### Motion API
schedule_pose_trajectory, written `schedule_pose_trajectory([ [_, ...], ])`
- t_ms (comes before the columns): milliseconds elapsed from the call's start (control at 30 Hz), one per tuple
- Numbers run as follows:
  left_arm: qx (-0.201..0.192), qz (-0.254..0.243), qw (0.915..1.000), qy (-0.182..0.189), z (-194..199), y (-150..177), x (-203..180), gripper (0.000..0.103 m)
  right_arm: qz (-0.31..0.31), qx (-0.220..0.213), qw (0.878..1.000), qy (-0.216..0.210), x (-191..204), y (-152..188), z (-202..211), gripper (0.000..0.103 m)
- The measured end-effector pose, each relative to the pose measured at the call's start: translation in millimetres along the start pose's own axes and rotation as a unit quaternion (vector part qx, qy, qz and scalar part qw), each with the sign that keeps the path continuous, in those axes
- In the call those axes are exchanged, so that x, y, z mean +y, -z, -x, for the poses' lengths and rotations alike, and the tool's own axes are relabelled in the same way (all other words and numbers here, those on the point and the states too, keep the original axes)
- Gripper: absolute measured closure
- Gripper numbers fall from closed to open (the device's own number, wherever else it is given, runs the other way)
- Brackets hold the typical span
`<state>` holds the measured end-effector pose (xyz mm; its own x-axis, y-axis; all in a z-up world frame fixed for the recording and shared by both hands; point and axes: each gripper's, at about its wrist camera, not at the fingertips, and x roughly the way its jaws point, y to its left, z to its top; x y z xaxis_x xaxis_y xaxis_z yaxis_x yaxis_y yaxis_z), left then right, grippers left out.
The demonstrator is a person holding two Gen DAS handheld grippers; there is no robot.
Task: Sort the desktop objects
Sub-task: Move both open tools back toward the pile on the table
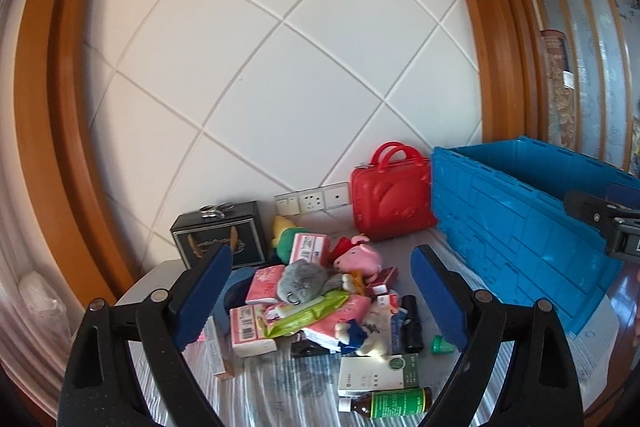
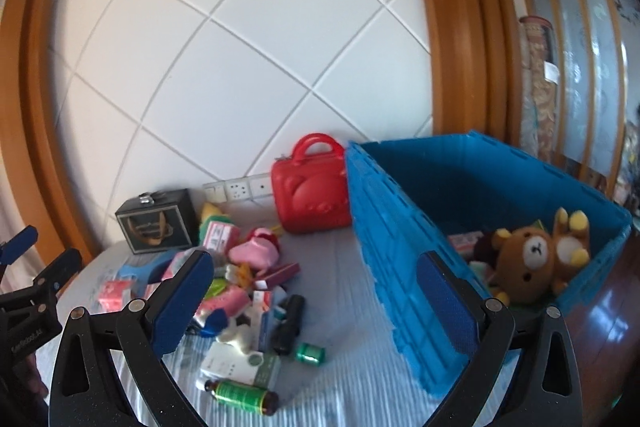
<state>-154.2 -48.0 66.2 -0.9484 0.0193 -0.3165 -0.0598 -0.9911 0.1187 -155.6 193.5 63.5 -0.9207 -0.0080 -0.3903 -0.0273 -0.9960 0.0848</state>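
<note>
Both grippers hang over the tabletop [image 1: 280,399], facing the wall. The left gripper [image 1: 322,291] has its jaws spread wide with nothing between the pads, and beyond them sits the heap of clutter: a grey plush toy [image 1: 304,281] on top, a pink plush pig [image 1: 358,259] just behind it, red-and-white tissue packs [image 1: 250,331] around them and a green wrapper [image 1: 310,311] draped across the middle. Nearer the camera a brown bottle with a green label [image 1: 386,402] lies on its side, beside a white and green box [image 1: 378,373]. At the back, a black box [image 1: 220,239] and a red carry case [image 1: 390,201] stand against the wall. The right gripper [image 2: 316,299] is wide open too, empty, hanging by the near wall of the blue crate [image 2: 404,267]. Inside the crate lies a brown bear plush [image 2: 532,259], touching a second brown plush [image 2: 572,243].
</note>
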Motion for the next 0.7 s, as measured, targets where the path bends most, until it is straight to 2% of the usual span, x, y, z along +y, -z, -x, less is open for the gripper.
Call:
schedule_pose_trajectory([
  [133,0.009,0.003,0.9994,-0.034,-10,1,5,0.011,0.012,0.004,1.0,-0.018,6,-5,-15,0.0],
  [267,0.005,0.014,0.9981,-0.061,-16,-1,6,0.011,0.034,0.042,0.998,-0.038,9,-7,-41,0.0],
  [400,0.011,0.02,0.9958,-0.088,-27,2,4,0.011,0.0,0.049,0.995,-0.086,-3,-8,-57,0.0],
  [567,0.025,0.035,0.992,-0.119,-44,16,9,0.011,-0.003,0.036,0.997,-0.073,-12,-5,-75,0.0],
  [667,0.046,0.043,0.9905,-0.123,-59,29,15,0.011,-0.006,0.061,0.993,-0.102,-10,4,-93,0.0],
  [700,0.052,0.045,0.9899,-0.124,-64,33,19,0.011,-0.007,0.074,0.989,-0.124,-7,6,-98,0.0],
])
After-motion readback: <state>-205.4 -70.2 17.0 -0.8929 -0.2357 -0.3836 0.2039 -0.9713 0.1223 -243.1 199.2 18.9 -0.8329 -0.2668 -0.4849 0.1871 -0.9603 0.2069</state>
